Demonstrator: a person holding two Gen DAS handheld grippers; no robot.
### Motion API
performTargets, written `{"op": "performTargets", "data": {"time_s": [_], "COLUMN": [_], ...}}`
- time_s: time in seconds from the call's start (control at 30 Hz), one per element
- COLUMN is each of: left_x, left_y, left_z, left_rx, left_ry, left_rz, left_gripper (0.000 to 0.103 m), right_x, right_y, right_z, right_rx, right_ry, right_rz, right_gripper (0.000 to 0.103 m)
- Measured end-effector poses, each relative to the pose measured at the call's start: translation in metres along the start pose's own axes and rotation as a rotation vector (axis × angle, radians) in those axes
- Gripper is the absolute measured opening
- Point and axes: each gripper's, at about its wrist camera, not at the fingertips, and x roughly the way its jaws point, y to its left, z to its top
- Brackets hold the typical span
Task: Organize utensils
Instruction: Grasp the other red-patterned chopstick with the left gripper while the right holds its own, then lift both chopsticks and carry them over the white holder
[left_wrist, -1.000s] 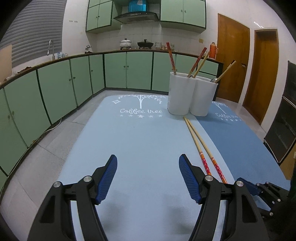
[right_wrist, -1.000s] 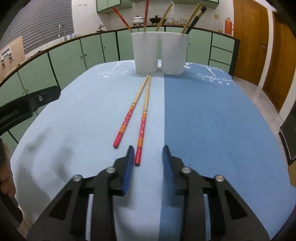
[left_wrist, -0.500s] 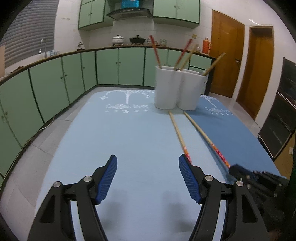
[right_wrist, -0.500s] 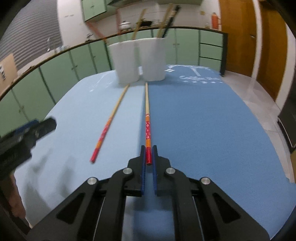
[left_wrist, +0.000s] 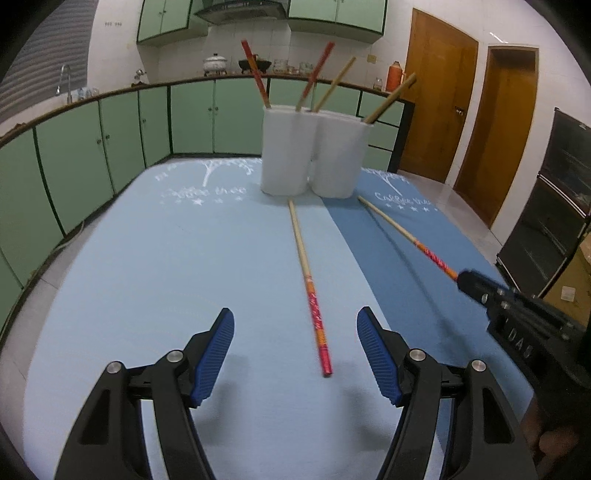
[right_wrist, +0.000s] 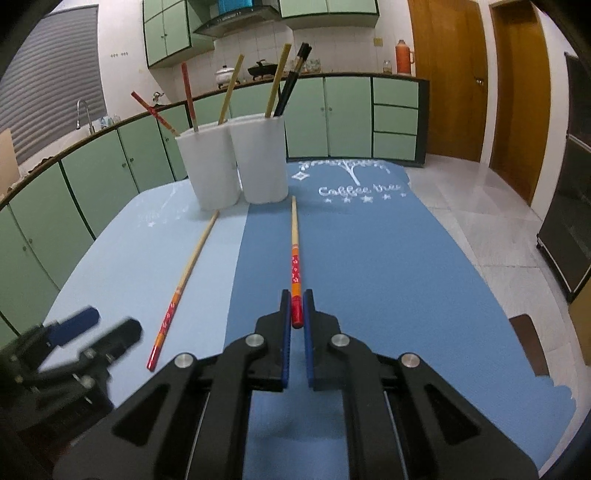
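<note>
The right gripper (right_wrist: 296, 308) has its jaws clamped on the red painted end of one chopstick (right_wrist: 294, 236), a grip at the very tail that leaves the whole bare wooden shaft free to be tipped into a holder. That chopstick points toward the two white holders (right_wrist: 232, 166), its far tip near the base of the right-hand one; whether the tip rests on the dark blue mat (right_wrist: 388, 266) or is lifted I cannot tell. The second chopstick (left_wrist: 309, 284) lies flat on the light blue mat (left_wrist: 166, 266) covering the surface, wooden tip just beside the holders and red end toward the left gripper (left_wrist: 295, 350). That gripper hovers with jaws wide apart, red end between them, likely lined up for a matching tail grip. Several chopsticks already lean in the holders.
</note>
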Motion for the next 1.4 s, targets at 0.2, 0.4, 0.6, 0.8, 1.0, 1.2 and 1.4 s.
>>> {"op": "performTargets", "data": {"time_s": [0.2, 0.4, 0.6, 0.8, 1.0, 1.2, 1.4], "left_x": [0.017, 0.028, 0.03, 0.026, 0.013, -0.011, -0.037], "left_y": [-0.008, -0.013, -0.014, -0.016, -0.016, -0.011, -0.007], "left_z": [-0.007, -0.01, -0.011, -0.011, 0.003, 0.025, 0.049], "left_rx": [-0.015, -0.032, -0.027, -0.013, 0.003, 0.002, 0.001], "left_ry": [0.058, 0.107, 0.115, 0.109, 0.08, 0.038, -0.021], "left_rz": [-0.012, -0.014, 0.005, 0.008, 0.007, 0.003, 0.007], "left_gripper": [0.057, 0.032, 0.006, 0.005, 0.005, 0.005, 0.005], "right_x": [0.002, 0.004, 0.006, 0.007, 0.005, -0.009, -0.023], "right_y": [-0.008, -0.013, -0.009, -0.009, -0.009, -0.009, -0.01], "right_z": [0.007, 0.01, 0.008, 0.007, 0.009, 0.017, 0.031], "right_rx": [0.011, 0.006, 0.001, -0.006, -0.011, -0.029, -0.034], "right_ry": [-0.006, -0.01, 0.0, 0.02, 0.029, -0.004, -0.047], "right_rz": [0.001, 0.005, 0.01, 0.013, 0.024, 0.029, 0.037], "right_gripper": [0.005, 0.005, 0.005, 0.005, 0.005, 0.005, 0.005]}}
